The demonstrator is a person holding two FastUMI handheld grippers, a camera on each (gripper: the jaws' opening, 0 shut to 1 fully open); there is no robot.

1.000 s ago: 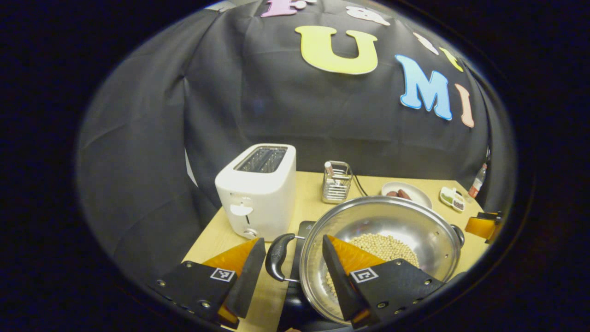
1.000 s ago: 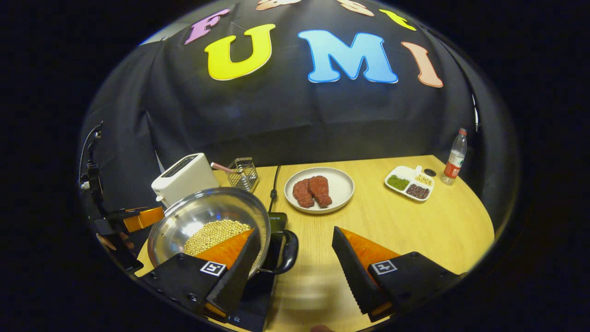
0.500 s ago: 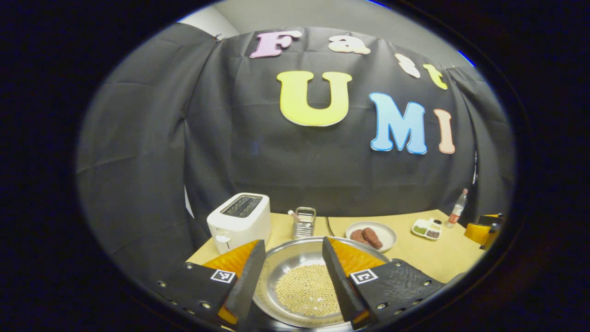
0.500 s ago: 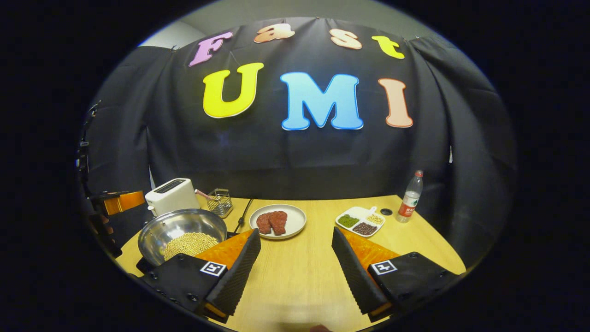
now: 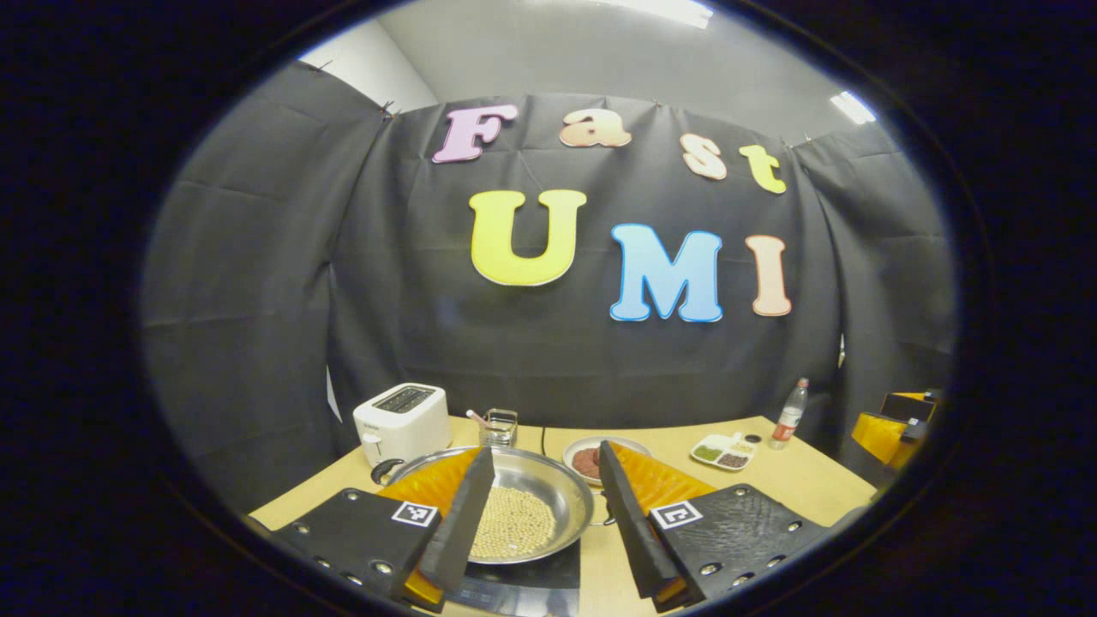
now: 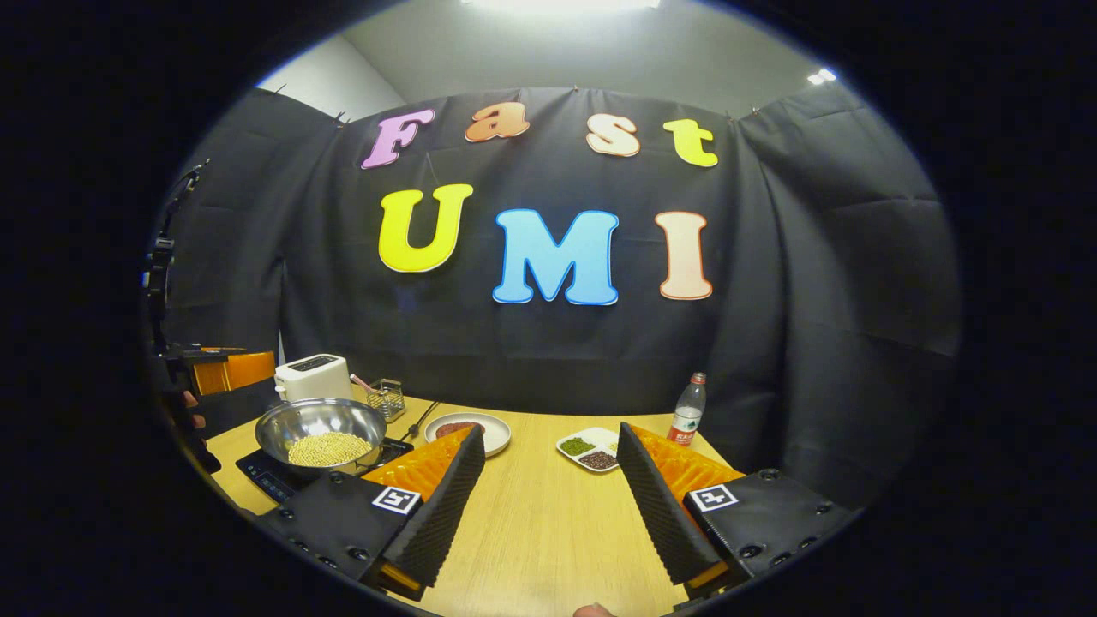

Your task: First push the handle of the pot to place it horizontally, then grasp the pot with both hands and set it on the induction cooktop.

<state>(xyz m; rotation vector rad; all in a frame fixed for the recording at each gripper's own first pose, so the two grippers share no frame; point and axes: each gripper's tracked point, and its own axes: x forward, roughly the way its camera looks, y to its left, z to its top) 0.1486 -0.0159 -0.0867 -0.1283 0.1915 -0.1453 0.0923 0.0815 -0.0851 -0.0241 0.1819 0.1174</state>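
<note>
The steel pot (image 5: 548, 490), with pale beans (image 5: 514, 524) in it, sits on the black induction cooktop (image 5: 524, 578) at the table's near left. One black handle (image 5: 383, 470) sticks out on the pot's left side. My left gripper (image 5: 545, 448) is open, back from the pot and above it, holding nothing. In the right gripper view the pot (image 6: 321, 428) on the cooktop (image 6: 261, 474) lies far to the left. My right gripper (image 6: 550, 428) is open over bare table, also holding nothing. The left gripper (image 6: 221, 371) hangs beyond the pot's left side.
A white toaster (image 5: 401, 422) and a wire rack (image 5: 499, 426) stand behind the pot. A plate of meat (image 6: 480, 428), a divided dish (image 6: 587, 452) and a bottle (image 6: 688, 411) sit on the wooden table (image 6: 548, 531) to the right. The cooktop's cord (image 6: 418, 420) runs to the back.
Both open grippers have let go of the pot's handles and pulled back and up. The pot stays on the cooktop and now looks smaller and farther away.
</note>
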